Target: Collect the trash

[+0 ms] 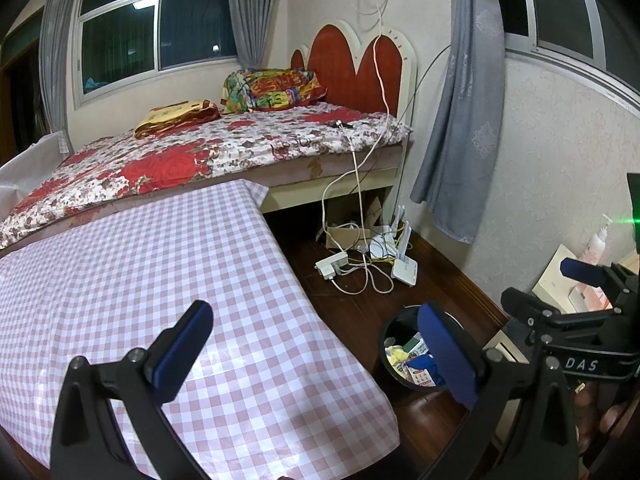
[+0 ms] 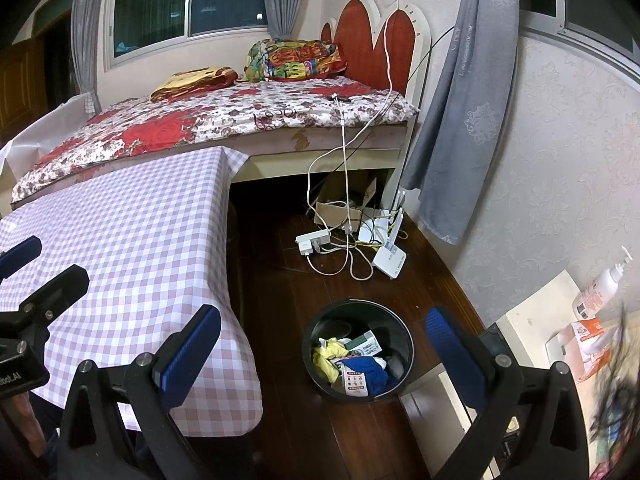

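Below, between the right gripper's (image 2: 324,354) spread fingers (image 2: 192,356), sits the trash bin (image 2: 400,334).

The left wrist view looks forward and down from above the near end of the checked tablecloth (image 1: 160,280), its left gripper (image 1: 316,344) straddling the cloth's right edge; the black bin (image 1: 394,344) sits close behind its right finger. The right wrist view faces the same way from further right, its right gripper (image 2: 324,344) framing the bin (image 2: 358,352) between the fingers. Both share the bed (image 1: 200,152), power strip (image 1: 332,266) and grey curtain (image 1: 468,120); each sees the other gripper at its edge.
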`<state>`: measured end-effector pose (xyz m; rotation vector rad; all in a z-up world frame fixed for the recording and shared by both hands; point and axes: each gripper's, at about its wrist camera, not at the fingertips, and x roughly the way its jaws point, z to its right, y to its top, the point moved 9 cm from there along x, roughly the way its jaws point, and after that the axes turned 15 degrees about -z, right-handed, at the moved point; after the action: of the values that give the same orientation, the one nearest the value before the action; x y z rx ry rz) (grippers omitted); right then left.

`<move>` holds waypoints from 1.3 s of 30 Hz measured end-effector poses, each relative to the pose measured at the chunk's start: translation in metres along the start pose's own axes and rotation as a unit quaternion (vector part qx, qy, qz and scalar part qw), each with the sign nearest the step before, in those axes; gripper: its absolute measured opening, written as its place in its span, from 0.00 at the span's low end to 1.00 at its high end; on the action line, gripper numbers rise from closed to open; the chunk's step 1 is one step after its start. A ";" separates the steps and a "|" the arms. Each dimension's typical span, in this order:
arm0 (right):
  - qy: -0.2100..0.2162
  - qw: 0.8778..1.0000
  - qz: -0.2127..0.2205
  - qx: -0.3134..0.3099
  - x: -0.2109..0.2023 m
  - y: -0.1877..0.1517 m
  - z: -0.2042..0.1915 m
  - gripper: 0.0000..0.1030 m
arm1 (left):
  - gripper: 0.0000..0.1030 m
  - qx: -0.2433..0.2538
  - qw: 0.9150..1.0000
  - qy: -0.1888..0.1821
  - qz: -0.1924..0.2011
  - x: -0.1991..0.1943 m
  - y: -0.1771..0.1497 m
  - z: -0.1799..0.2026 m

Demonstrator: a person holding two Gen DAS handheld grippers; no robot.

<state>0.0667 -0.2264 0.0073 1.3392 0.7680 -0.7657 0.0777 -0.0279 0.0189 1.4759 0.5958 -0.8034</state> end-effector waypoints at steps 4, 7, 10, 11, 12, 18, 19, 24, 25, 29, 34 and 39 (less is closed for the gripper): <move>0.000 1.000 0.001 0.000 0.000 0.000 0.000 1.00 | 1.00 0.000 1.000 0.002 0.000 0.000 0.000 0.000; -0.001 1.000 0.001 0.000 0.000 0.000 0.001 1.00 | 1.00 -0.001 1.000 0.000 -0.001 0.000 -0.001 -0.001; -0.001 1.000 0.000 -0.001 0.000 0.000 0.002 1.00 | 1.00 -0.001 1.000 0.000 -0.001 -0.001 0.000 -0.001; -0.002 1.000 -0.001 -0.001 0.000 0.000 0.003 1.00 | 1.00 -0.001 1.000 -0.001 -0.002 -0.001 0.000 -0.001; -0.001 1.000 0.000 -0.001 0.000 0.000 0.003 1.00 | 1.00 -0.001 1.000 -0.002 -0.001 -0.001 -0.001 -0.001; -0.002 1.000 0.000 -0.002 0.000 0.000 0.004 1.00 | 1.00 -0.001 1.000 0.003 -0.002 -0.001 0.001 -0.002; -0.002 1.000 -0.001 -0.001 0.000 0.000 0.003 1.00 | 1.00 -0.001 1.000 0.004 -0.002 0.000 0.002 -0.002; -0.002 1.000 -0.002 -0.001 0.001 0.000 0.005 1.00 | 1.00 -0.001 1.000 0.003 -0.002 0.000 0.002 -0.003; -0.003 1.000 -0.002 -0.001 0.001 0.000 0.005 1.00 | 1.00 -0.001 1.000 0.003 -0.002 -0.001 0.002 -0.003; -0.003 1.000 -0.002 -0.001 0.001 0.000 0.006 1.00 | 1.00 -0.001 1.000 0.003 -0.002 -0.001 0.002 -0.003; -0.003 1.000 -0.003 -0.001 0.001 -0.001 0.005 1.00 | 1.00 0.000 1.000 0.002 -0.003 0.000 0.001 -0.002; -0.003 1.000 -0.003 -0.002 0.001 -0.001 0.007 1.00 | 1.00 0.000 1.000 0.002 -0.003 0.000 0.001 -0.002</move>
<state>0.0669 -0.2330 0.0063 1.3321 0.7691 -0.7723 0.0789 -0.0260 0.0200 1.4766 0.6046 -0.8046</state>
